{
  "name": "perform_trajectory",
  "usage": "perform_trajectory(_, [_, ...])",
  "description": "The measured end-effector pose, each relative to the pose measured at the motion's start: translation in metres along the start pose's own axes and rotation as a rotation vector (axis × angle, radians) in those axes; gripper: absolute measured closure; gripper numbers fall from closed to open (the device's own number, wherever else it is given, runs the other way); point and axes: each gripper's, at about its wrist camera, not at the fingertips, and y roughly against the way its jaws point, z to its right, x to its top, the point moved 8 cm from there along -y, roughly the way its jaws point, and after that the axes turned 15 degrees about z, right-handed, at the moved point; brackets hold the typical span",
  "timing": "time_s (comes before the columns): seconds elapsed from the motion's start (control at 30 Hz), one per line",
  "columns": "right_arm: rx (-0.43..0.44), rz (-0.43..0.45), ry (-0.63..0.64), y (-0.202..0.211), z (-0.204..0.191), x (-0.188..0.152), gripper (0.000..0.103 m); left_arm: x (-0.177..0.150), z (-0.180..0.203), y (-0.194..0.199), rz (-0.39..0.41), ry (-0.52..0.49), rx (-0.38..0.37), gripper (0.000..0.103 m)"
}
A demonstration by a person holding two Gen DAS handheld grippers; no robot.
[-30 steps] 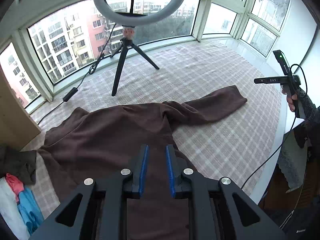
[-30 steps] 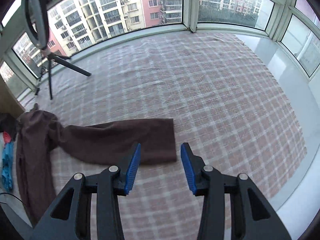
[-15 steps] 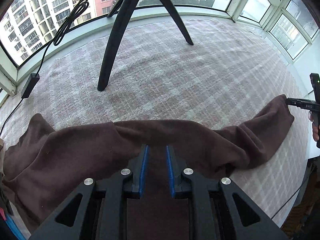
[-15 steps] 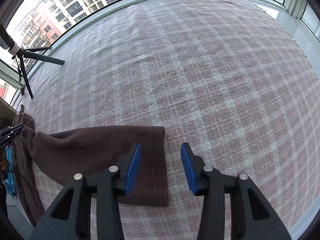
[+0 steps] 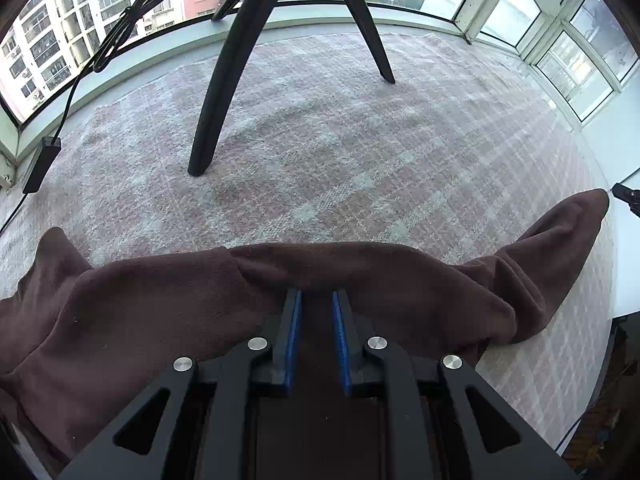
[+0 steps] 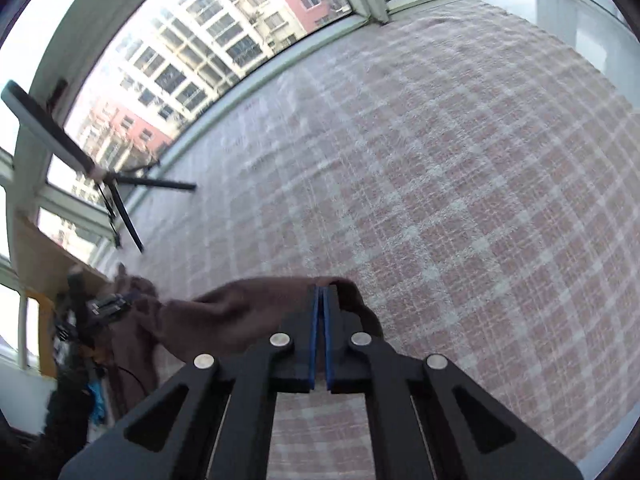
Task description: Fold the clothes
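Surface: checked pink blanket [image 5: 360, 152] beside bay windows.
Garment: brown sweatshirt [image 5: 160, 304] lies on it, in front of tripod [image 5: 216, 96].
Left gripper [image 5: 314, 300]: narrow gap, over fabric.
Right gripper [image 6: 320, 296]: clamped on sleeve cuff [image 6: 344, 284].

- A pink-and-white checked cloth [image 5: 320, 152] is spread across the surface.
- Windows [image 5: 100, 8] are seen from 9 to 3 o'clock.
- Tripod legs [image 5: 216, 92] are planted at 11 o'clock.
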Motion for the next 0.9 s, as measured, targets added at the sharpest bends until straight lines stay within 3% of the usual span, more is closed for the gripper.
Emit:
perform_trajectory(0.1, [-0.045, 0.048, -0.078, 0.020, 0.026, 0.013, 0.101, -0.002, 0.000, 0.001, 0.013, 0.000, -0.010, 0.088])
perform_trajectory(0.23, [-0.109, -0.069, 0.100, -0.001, 0.020, -0.011, 0.099, -0.002, 0.002, 0.000, 0.013, -0.024, -0.006, 0.088])
perform_trajectory(0.33, [-0.151, -0.130, 0.241, -0.025, 0.006, -0.034, 0.077, 0.001, 0.004, -0.005, 0.001, -0.052, 0.004, 0.088])
perform_trajectory(0.37, [-0.163, -0.134, 0.284, -0.034, 0.003, -0.035, 0.066, 0.002, 0.005, -0.007, -0.002, -0.057, 0.006, 0.088])
perform_trajectory(0.5, [-0.188, -0.167, 0.382, -0.068, -0.001, -0.039, 0.062, 0.002, 0.007, -0.008, -0.004, -0.072, 0.013, 0.087])
perform_trajectory(0.63, [-0.228, -0.195, 0.431, -0.090, 0.006, -0.046, 0.063, 0.003, 0.010, -0.009, -0.007, -0.078, 0.014, 0.087])
perform_trajectory(0.67, [-0.215, -0.191, 0.425, -0.090, 0.006, -0.047, 0.074, 0.003, 0.010, -0.010, -0.007, -0.080, 0.013, 0.087])
perform_trajectory(0.7, [-0.198, -0.192, 0.407, -0.088, 0.006, -0.049, 0.100, 0.003, 0.011, -0.010, -0.008, -0.080, 0.012, 0.087])
perform_trajectory(0.77, [-0.163, -0.193, 0.381, -0.080, 0.003, -0.051, 0.101, 0.004, 0.011, -0.011, -0.007, -0.082, 0.008, 0.087])
perform_trajectory(0.9, [-0.014, -0.189, 0.227, -0.042, -0.009, -0.052, 0.101, 0.005, 0.011, -0.013, -0.004, -0.070, -0.007, 0.087])
